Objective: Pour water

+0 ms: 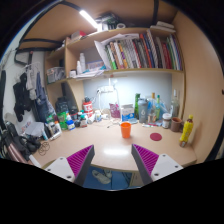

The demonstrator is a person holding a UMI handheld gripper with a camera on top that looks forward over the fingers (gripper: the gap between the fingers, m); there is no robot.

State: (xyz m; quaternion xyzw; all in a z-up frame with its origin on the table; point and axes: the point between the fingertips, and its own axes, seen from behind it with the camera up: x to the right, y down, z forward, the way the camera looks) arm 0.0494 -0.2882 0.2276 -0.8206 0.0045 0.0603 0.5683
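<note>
gripper (108, 160): fingers spread apart, grasping nothing, magenta pads (79, 158) facing each other | orange cup (126, 129): upright on the desk (105, 145), beyond the fingers and well apart from them | bottles (148, 108): clustered behind the cup, possibly holding water | shelf of books (140, 52) above

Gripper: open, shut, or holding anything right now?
Gripper: open, empty; the orange cup stands on the desk beyond its fingers.

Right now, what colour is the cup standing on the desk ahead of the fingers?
Orange. The cup shows best in the gripper view, beyond the open hand-held gripper, on the desk.
</note>
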